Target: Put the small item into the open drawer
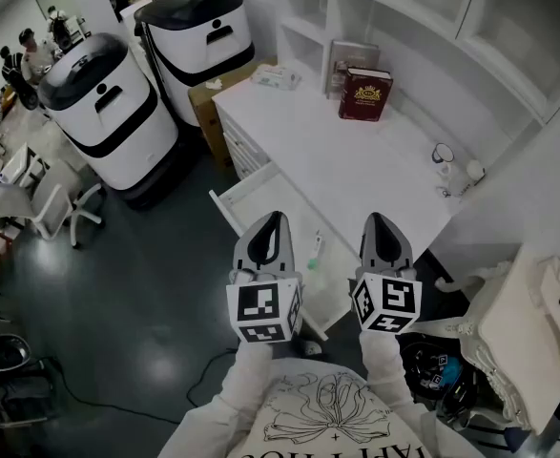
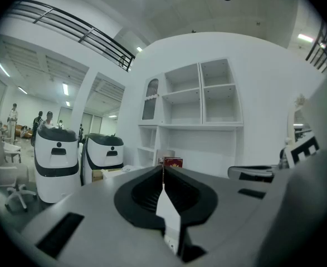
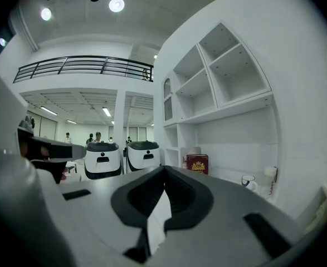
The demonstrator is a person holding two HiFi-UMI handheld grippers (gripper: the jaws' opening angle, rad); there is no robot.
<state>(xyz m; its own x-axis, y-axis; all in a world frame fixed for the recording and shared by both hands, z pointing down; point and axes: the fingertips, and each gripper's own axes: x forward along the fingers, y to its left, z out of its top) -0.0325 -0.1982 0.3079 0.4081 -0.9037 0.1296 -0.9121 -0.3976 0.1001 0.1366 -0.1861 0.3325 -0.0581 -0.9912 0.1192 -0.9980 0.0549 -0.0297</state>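
Both the left gripper (image 1: 274,219) and right gripper (image 1: 379,219) are held at lower centre with jaws closed on nothing, while the item (image 1: 315,252) is seen lying in the open drawer (image 1: 284,194), so the task is judged done.

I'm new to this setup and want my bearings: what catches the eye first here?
Two rounded white-and-black machines, the near machine and the far machine, stand at left beside the white desk. A dark red book stands at the desk's back. The open drawer juts out below with a small white item inside, and the left tool and right tool hover shut, empty, near it.
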